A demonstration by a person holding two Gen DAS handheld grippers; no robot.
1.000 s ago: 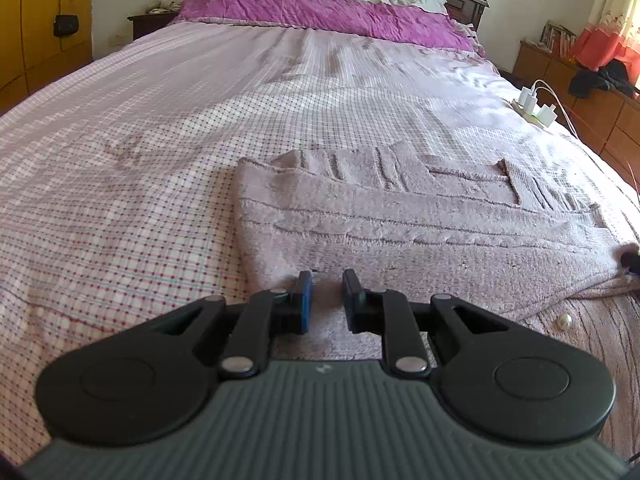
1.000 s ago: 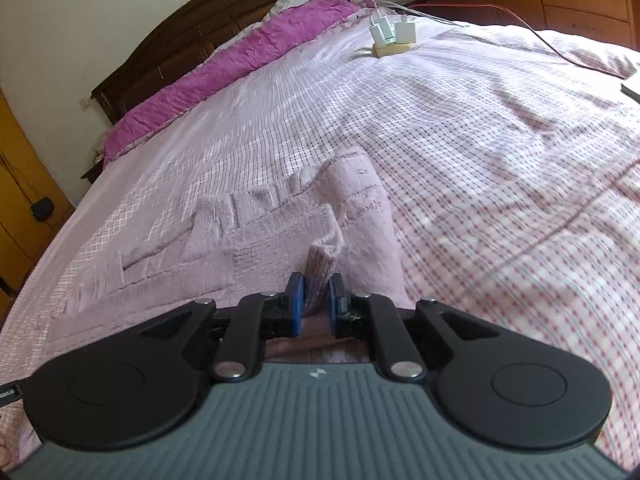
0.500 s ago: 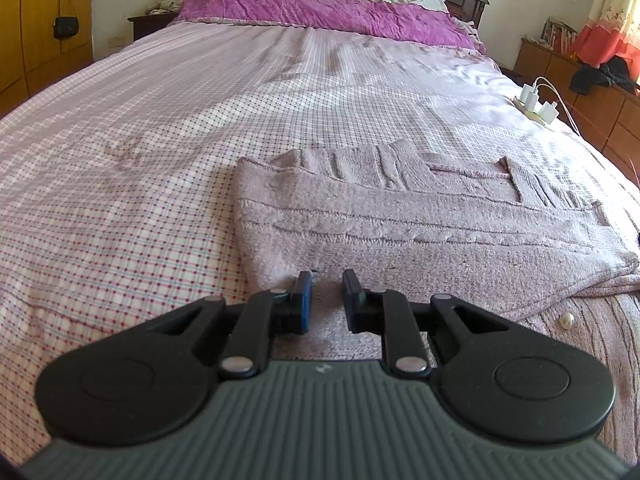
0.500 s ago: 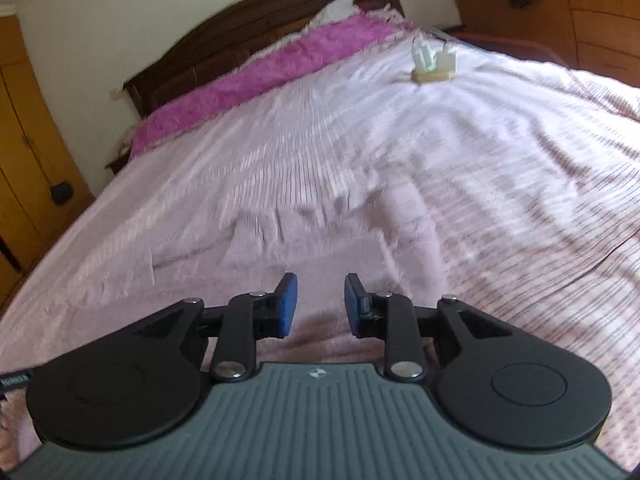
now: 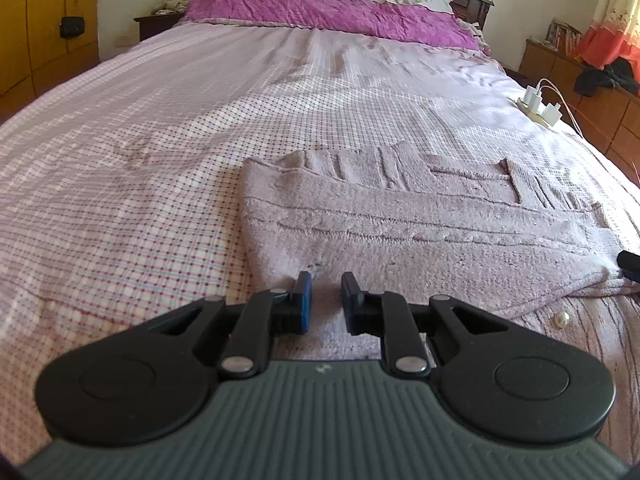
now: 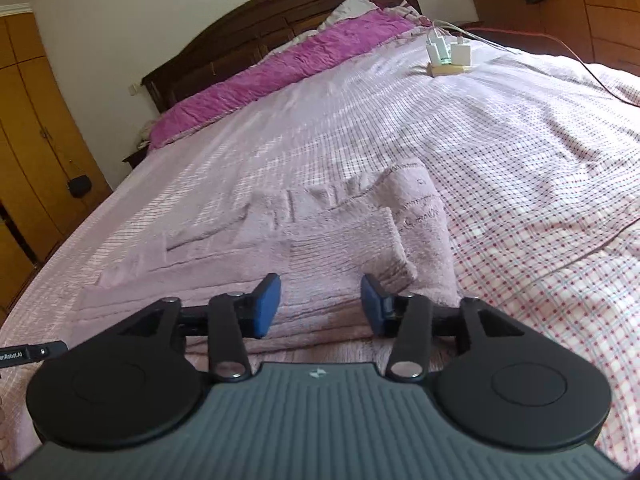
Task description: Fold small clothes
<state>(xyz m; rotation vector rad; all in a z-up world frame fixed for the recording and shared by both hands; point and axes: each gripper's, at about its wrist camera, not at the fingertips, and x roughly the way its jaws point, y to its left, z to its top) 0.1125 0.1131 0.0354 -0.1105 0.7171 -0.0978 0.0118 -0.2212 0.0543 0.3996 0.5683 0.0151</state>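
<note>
A pale lilac knitted sweater [image 5: 420, 232] lies partly folded on the checked bedsheet [image 5: 120, 208], with a pearl button [image 5: 562, 319] showing at its near right. My left gripper [image 5: 324, 300] sits at the sweater's near edge, jaws narrow, with cloth filling the gap and puckering at one fingertip. In the right wrist view the sweater [image 6: 320, 248] lies flat with a folded sleeve end beside the right finger. My right gripper [image 6: 320, 304] hovers over it with its jaws opening and no cloth pressed between the pads.
A power strip with white chargers [image 5: 540, 108] and its cables lies on the bed's right side, also the power strip [image 6: 448, 56]. A purple pillow cover [image 5: 332, 12] runs along the headboard. A wooden wardrobe [image 6: 32, 152] stands left, drawers [image 6: 608, 12] right.
The right gripper's jaws spread apart and let go of the sweater fold, which dropped flat onto the garment. The left gripper has not moved.
</note>
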